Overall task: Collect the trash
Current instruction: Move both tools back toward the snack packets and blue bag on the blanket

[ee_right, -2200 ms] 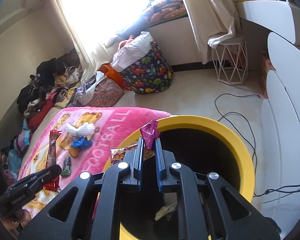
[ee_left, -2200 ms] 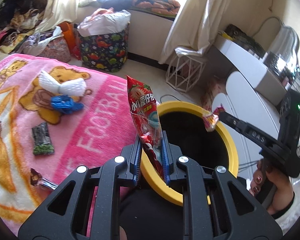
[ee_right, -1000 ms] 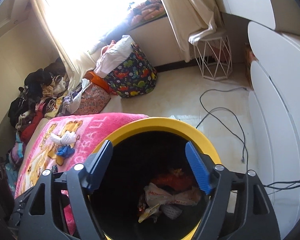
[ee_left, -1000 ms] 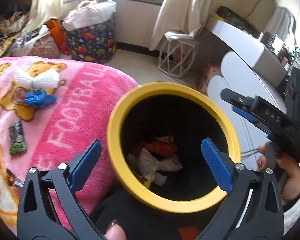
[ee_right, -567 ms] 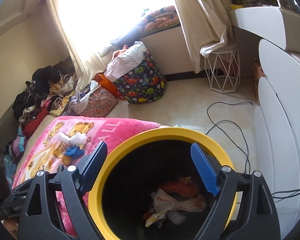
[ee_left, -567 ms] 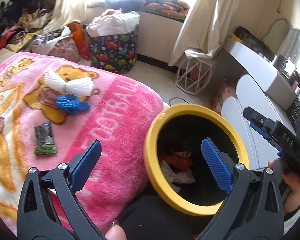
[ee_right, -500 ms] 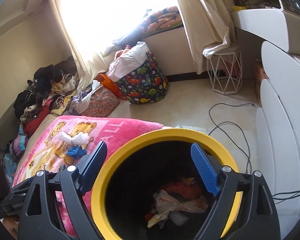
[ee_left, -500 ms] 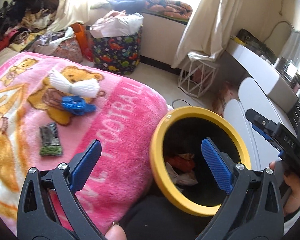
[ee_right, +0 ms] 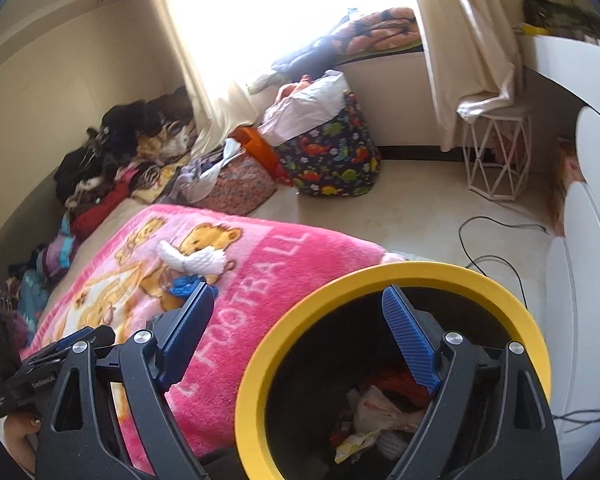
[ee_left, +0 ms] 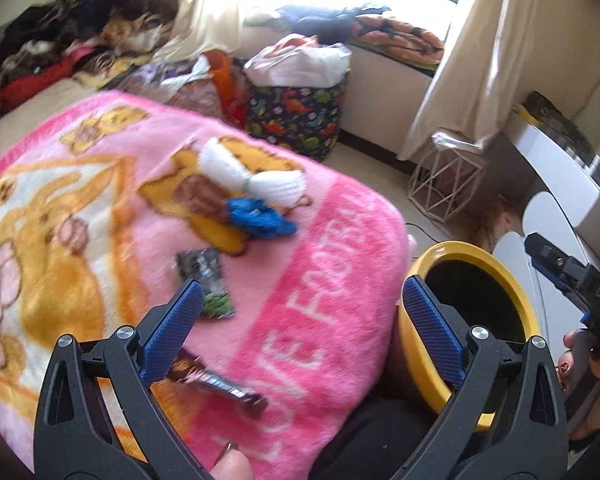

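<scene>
A yellow-rimmed black bin (ee_left: 512, 304) stands beside the bed; in the right wrist view the bin (ee_right: 400, 276) holds crumpled wrappers (ee_right: 376, 412). On the pink blanket (ee_left: 320, 300) lie a white foam net (ee_left: 252, 178), a blue crumpled piece (ee_left: 260, 218), a dark green-ended wrapper (ee_left: 206, 280) and a dark wrapper (ee_left: 220, 384) close under my left fingers. My left gripper (ee_left: 300, 324) is open and empty above the blanket. My right gripper (ee_right: 296, 332) is open and empty over the bin's near rim.
A dinosaur-print basket (ee_left: 296, 116) and a white wire stool (ee_left: 448, 184) stand on the floor by the window. A clothes pile (ee_right: 116, 160) lies at the bed's far end. White furniture (ee_right: 580, 280) and a cable (ee_right: 496, 240) are right of the bin.
Both grippers opened over the bin and dropped their wrappers into it. Since then my left gripper has swung left over the blanket and the right one has drifted slightly left.
</scene>
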